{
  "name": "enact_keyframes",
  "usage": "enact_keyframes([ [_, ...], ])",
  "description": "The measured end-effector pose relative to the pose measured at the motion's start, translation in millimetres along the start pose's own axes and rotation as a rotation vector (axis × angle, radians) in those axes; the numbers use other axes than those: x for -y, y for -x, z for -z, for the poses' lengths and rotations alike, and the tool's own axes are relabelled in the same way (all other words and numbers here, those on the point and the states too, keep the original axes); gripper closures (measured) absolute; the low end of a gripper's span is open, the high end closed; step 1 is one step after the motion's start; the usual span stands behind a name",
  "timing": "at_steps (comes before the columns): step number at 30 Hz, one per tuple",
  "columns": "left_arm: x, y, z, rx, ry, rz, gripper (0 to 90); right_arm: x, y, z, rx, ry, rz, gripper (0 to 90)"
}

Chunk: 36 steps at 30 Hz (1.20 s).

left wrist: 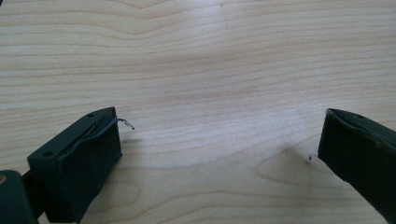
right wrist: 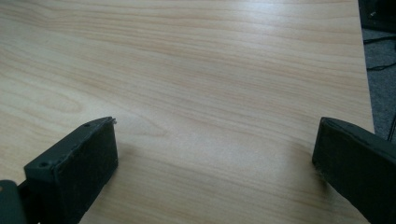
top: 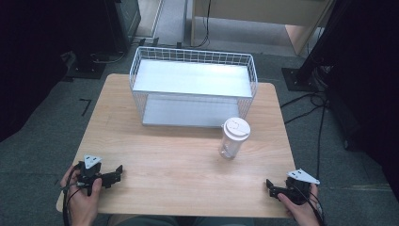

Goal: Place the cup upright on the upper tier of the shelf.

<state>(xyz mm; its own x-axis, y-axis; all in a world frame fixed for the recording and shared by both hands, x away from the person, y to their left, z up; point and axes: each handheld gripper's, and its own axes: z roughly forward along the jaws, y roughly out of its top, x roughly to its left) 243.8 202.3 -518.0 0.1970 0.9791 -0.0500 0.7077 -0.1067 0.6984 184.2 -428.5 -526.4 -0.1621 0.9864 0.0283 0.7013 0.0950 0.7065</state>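
Both claws rested low at the near edge of the table [top: 188, 155], the left claw [top: 115, 173] at its left corner and the right claw [top: 270, 185] at its right, each with its jaws spread wide and nothing between them; the left gripper view and the right gripper view both looked along parted black jaws onto bare wood grain. The nearest thing to either was the clear plastic cup [top: 233, 139], which stood upright right of the table's middle, just in front of the right end of the white wire basket [top: 193, 87] and closer to the right claw than to the left. The step in hand seemed to be the reach for that cup, and the right claw looked best placed for it. To do it well, the claw should travel forward and inward with its jaws kept wide, come in level at the cup's middle rather than near the lid, and close gently, since the thin wall would likely flex or slip under a hard squeeze. The cup was tall and slightly tapered, see-through and apparently empty, and capped by a white round lid [top: 236, 127] with a raised moulding on top. Its height made tipping a likely risk if it was nudged high.
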Motion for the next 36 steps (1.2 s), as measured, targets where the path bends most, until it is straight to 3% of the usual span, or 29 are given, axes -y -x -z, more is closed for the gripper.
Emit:
enact_keyframes([
  [2,0.1,0.2,-0.3,-0.006,0.0,-0.002,0.0,-0.9,0.3,-0.9,0.007,0.002,-0.006,0.0],
  [5,-0.6,5.6,-2.5,-0.047,-0.021,-0.041,0.0,-4.2,1.3,-3.9,0.029,-0.001,-0.029,0.0],
  [11,-0.7,6.0,-2.6,-0.043,-0.022,-0.045,0.0,-4.8,-4.8,-4.5,0.052,0.002,-0.054,0.1],
  [18,-0.7,6.1,-2.6,-0.043,-0.021,-0.045,0.0,-11.8,-21.5,-3.9,0.028,0.005,-0.016,0.2],
  [26,-0.7,6.1,-2.6,-0.043,-0.021,-0.044,0.0,-30.6,-46.3,0.9,-0.025,0.059,0.007,0.3],
  [36,-0.7,6.1,-2.6,-0.043,-0.021,-0.045,0.0,-46.2,-61.6,-3.7,-0.05,0.095,-0.013,0.3],
])
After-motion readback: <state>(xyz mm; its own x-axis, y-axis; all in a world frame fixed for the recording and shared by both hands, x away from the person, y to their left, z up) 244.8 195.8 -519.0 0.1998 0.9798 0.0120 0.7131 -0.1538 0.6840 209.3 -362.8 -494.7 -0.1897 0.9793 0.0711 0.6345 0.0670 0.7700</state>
